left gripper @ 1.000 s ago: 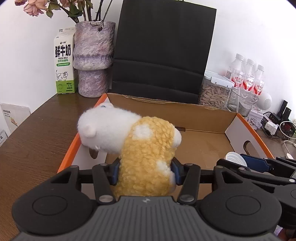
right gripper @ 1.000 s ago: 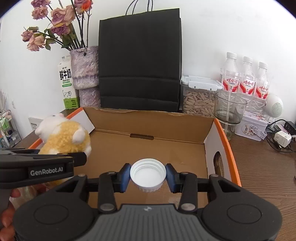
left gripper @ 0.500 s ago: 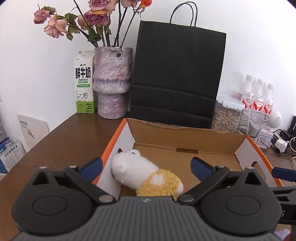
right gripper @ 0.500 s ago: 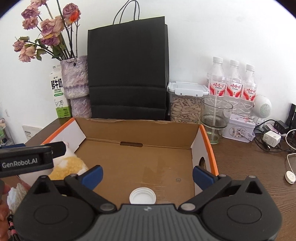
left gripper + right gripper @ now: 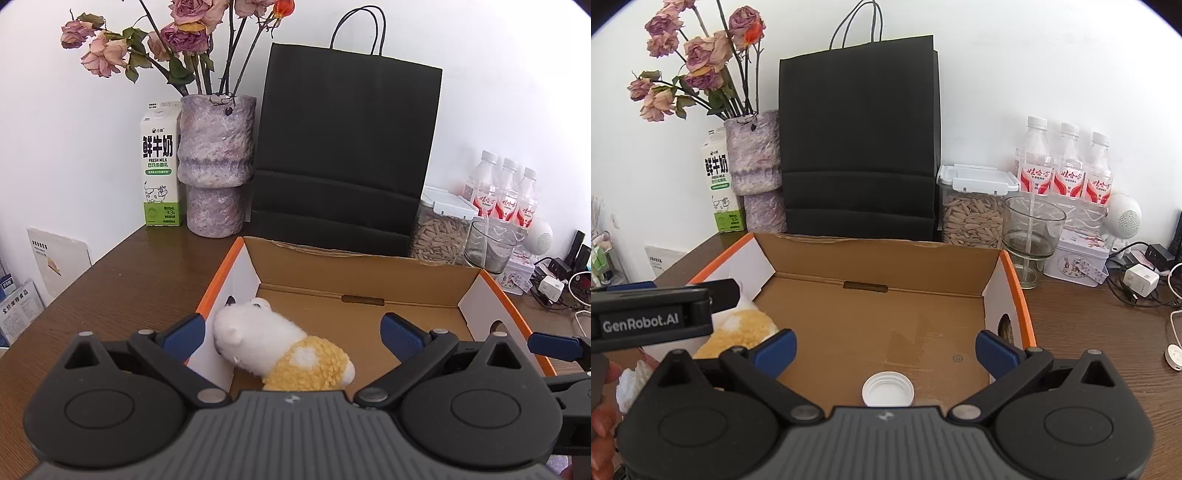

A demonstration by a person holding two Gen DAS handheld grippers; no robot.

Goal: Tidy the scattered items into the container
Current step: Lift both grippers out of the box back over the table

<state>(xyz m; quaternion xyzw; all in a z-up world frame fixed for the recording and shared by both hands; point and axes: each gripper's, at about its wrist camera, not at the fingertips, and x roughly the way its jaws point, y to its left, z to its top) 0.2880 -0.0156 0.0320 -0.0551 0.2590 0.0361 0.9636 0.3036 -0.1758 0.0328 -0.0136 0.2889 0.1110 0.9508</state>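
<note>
While both the left gripper [image 5: 291,334] and right gripper [image 5: 885,345] are held wide open, a plush hamster [image 5: 280,350] and white bottle cap [image 5: 887,389] are seen lying in the cardboard box [image 5: 879,254].

1. The cardboard box [image 5: 871,258] is sitting open on the wooden table, shallow and wide, its plain brown floor and far wall showing, its end flaps white inside with orange outer edges.
2. The plush toy [image 5: 280,350] is lying on its side in the box's near left corner, its white fluffy head pointing left against the white left flap, its curly yellow body trailing right.
3. The white bottle cap [image 5: 887,388] is lying on the box floor near the near edge, right of the toy and well apart from it, its hollow side facing up.
</note>
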